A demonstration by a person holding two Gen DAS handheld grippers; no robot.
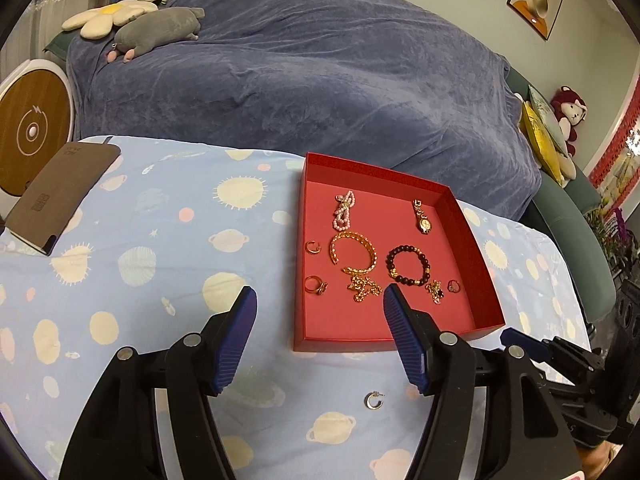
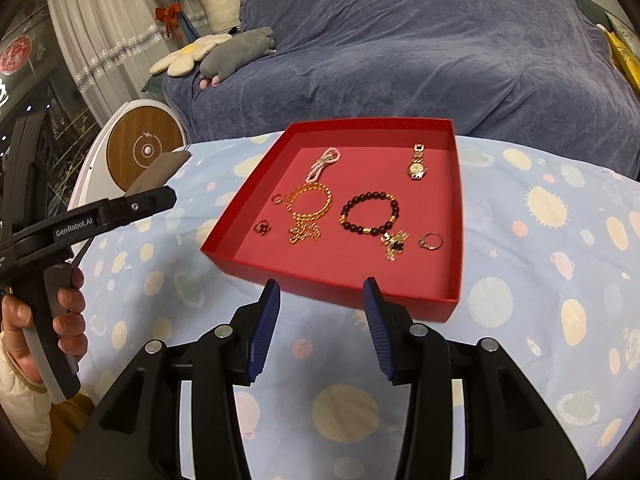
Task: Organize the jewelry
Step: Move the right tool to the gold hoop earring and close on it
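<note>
On the counter (image 1: 160, 240), under that planet-print cloth, your red tray (image 1: 472, 240) sits toward the far right, and nearly all the jewelry is already inside it, laid out apart so nothing tangles. Your left gripper (image 1: 320, 300) hovers low at the tray's near edge, jaws spread wide with nothing between them; I'd guess that's to drop over the stray piece. Your right gripper (image 2: 322, 292) sits just short of the tray too, jaws wide open and empty. Going down in size inside the tray: gold bangle (image 1: 354, 250), dark bead bracelet (image 1: 408, 264), pearl strand (image 1: 343, 210), watch (image 1: 423, 218). Last thing left out is the small silver hoop earring (image 1: 373, 401), lying on the cloth below your left jaws.
</note>
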